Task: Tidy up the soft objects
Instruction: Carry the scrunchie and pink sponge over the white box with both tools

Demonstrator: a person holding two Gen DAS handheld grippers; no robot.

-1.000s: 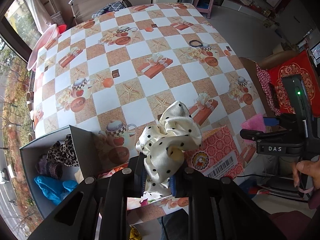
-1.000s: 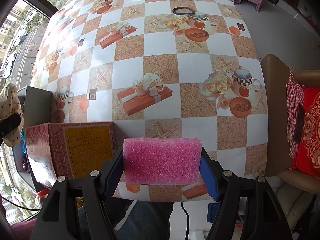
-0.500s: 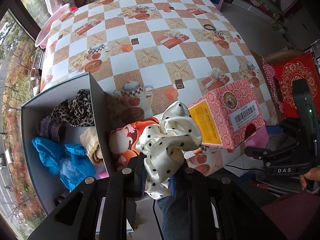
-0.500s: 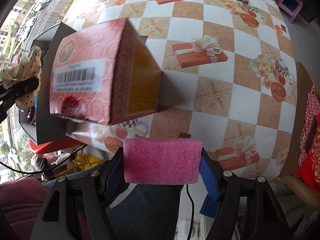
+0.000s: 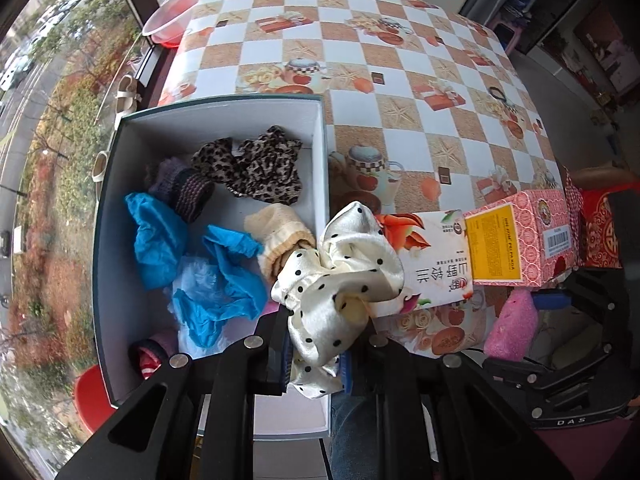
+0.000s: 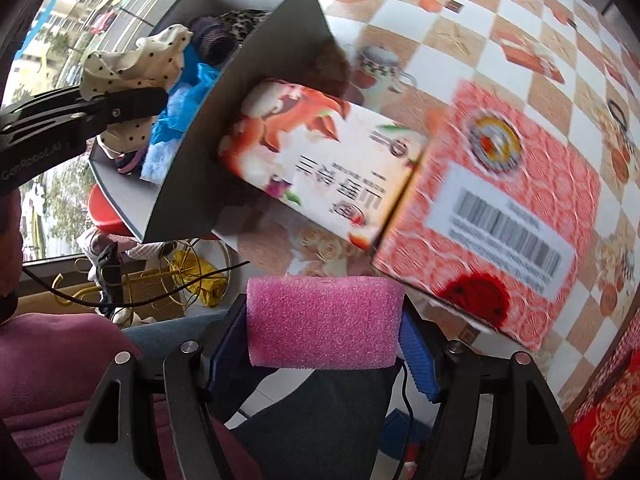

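My left hand-held gripper grips the polka-dot scrunchie; the open grey box lies at ten o'clock, nearer than my right hand-held gripper, which clamps pink foam.

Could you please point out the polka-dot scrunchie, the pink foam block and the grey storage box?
polka-dot scrunchie [image 5: 340, 276]: left wrist view, satin folds above the fingers.
pink foam block [image 6: 324, 322]: right wrist view, front face.
grey storage box [image 5: 224, 118]: left wrist view, inner far wall.
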